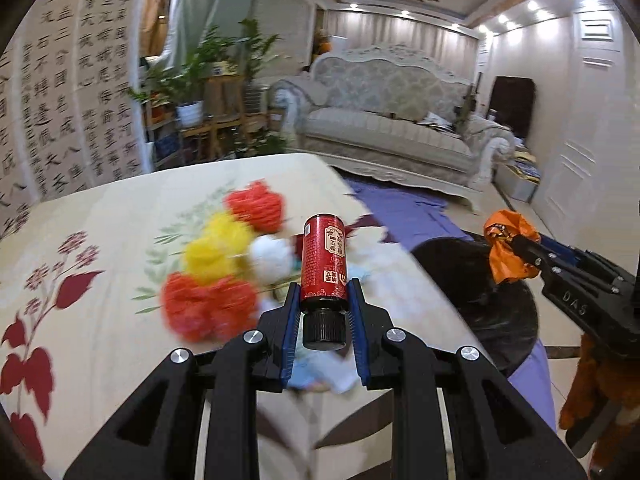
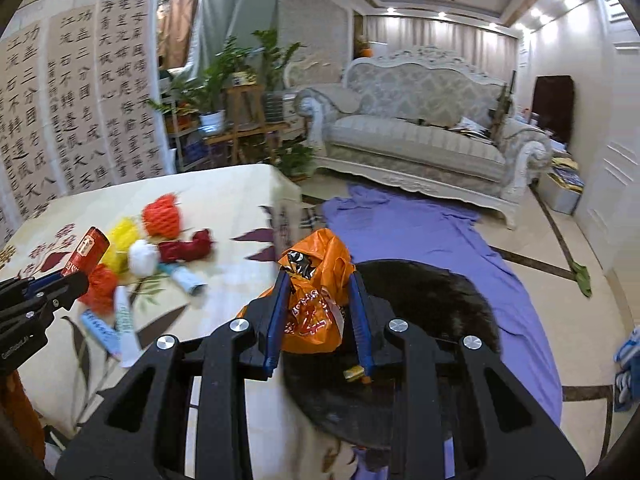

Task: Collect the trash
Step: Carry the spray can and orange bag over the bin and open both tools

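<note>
My left gripper is shut on a red bottle with a black cap, held above the table's right edge. The same bottle and left gripper show at the left of the right wrist view. My right gripper is shut on a crumpled orange plastic bag, held over the black bin bag; that orange bag hangs over the bin in the left wrist view too. Red and yellow foam nets, a white wad and wrappers lie on the table.
The table carries a cream cloth with red leaves. A purple sheet covers the floor around the bin. A pale sofa stands behind, plants at the back left. A green rag lies on the floor at right.
</note>
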{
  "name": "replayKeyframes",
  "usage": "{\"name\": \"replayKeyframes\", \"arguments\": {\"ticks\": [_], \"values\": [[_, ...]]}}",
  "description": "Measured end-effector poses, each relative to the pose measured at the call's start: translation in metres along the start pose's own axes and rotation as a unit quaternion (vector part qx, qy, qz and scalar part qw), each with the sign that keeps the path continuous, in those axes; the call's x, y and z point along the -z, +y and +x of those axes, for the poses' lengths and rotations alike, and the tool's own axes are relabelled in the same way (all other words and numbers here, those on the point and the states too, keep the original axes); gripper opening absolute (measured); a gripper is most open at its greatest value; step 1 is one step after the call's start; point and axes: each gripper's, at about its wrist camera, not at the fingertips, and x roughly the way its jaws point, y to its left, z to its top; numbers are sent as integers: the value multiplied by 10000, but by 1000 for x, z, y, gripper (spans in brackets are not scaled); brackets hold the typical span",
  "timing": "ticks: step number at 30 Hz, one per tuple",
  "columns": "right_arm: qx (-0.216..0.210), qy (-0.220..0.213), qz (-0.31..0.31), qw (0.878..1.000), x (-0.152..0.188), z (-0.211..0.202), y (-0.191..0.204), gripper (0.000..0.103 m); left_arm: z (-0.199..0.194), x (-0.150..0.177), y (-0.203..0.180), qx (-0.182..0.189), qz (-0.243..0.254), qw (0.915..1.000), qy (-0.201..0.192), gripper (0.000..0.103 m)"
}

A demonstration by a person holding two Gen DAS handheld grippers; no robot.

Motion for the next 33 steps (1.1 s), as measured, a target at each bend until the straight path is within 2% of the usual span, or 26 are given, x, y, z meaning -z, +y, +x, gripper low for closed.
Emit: {"name": "replayKeyframes", "arguments": {"ticks": [7, 14, 19, 29, 30, 33], "values": [[245, 32, 254, 9994, 8, 10, -40, 29, 28, -15, -54, 394, 369, 9985, 32, 25], [447, 56, 393, 9982, 14, 24, -70, 29, 54, -19, -94, 630, 658, 9958, 92, 25], [507, 106, 480, 9975, 15, 35, -83, 29, 74, -17, -114, 627, 873, 9941, 177, 25], [549, 220, 602, 9964, 18, 59, -103, 32, 106, -18, -128, 582, 1139, 9909, 421, 25], [576, 232, 613, 9962, 18, 61, -104, 34, 108, -18, -127, 572, 1118, 9910, 460, 28], [659, 227, 634, 9956, 18, 63, -103, 45, 108, -21, -125, 538, 983, 9927, 446, 50]]}}
